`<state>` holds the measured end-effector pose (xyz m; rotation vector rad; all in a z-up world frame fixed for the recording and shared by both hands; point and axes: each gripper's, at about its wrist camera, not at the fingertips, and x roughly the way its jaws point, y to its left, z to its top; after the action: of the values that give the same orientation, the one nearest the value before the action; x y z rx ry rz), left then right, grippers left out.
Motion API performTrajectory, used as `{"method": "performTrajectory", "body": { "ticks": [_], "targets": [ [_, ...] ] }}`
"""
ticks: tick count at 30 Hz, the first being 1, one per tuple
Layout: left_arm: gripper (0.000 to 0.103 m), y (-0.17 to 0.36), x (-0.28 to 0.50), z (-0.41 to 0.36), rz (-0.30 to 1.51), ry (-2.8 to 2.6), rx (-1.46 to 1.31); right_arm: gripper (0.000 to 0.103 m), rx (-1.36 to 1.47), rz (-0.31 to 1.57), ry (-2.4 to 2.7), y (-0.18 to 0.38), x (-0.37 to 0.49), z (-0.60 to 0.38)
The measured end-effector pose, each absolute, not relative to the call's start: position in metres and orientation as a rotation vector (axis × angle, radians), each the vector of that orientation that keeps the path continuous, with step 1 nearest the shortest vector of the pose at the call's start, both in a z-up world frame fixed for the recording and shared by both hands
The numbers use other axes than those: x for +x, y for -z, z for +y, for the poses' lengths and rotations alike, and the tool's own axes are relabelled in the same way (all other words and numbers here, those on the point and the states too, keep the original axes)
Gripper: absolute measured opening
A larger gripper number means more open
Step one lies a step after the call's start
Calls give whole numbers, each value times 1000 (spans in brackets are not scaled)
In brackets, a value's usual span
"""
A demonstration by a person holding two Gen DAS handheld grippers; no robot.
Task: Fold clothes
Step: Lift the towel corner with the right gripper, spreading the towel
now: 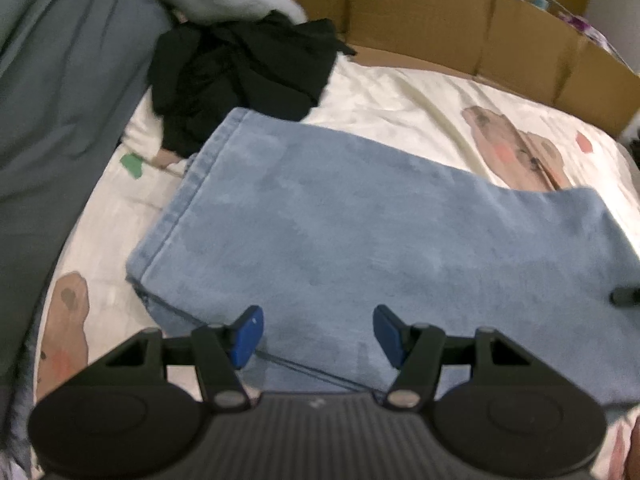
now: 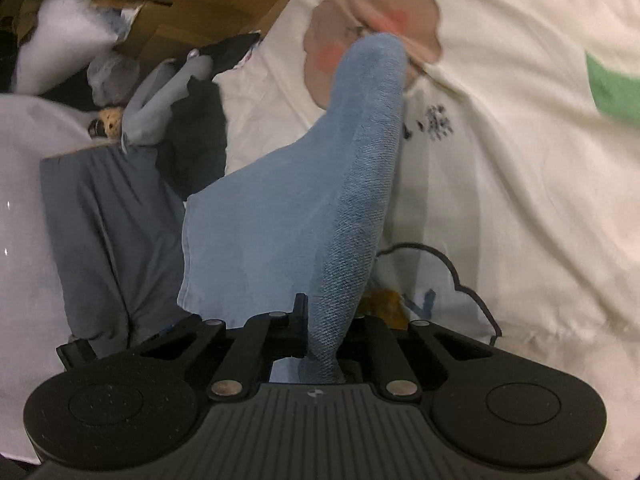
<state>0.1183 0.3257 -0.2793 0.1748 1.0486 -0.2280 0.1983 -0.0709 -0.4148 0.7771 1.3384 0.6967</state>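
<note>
Fold half done: right hand-held gripper [image 2: 320, 344] clamped on blue jeans [image 1: 360, 232] edge, lifted ahead of it; left hand-held gripper [image 1: 318, 334] apart above them; black garment [image 1: 240, 76] beyond unfolded.

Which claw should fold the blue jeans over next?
Probably the right claw. It is already shut on a fold of the blue jeans, lifting it off the bed sheet. The left claw is open above the jeans, holding nothing.
</note>
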Motion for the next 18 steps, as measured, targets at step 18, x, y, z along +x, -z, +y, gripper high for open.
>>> {"method": "performTrajectory", "body": {
  "ticks": [18],
  "targets": [
    [65, 257, 120, 267, 996, 362, 155, 5, 353, 1383, -703, 310, 267, -110]
  ]
}}
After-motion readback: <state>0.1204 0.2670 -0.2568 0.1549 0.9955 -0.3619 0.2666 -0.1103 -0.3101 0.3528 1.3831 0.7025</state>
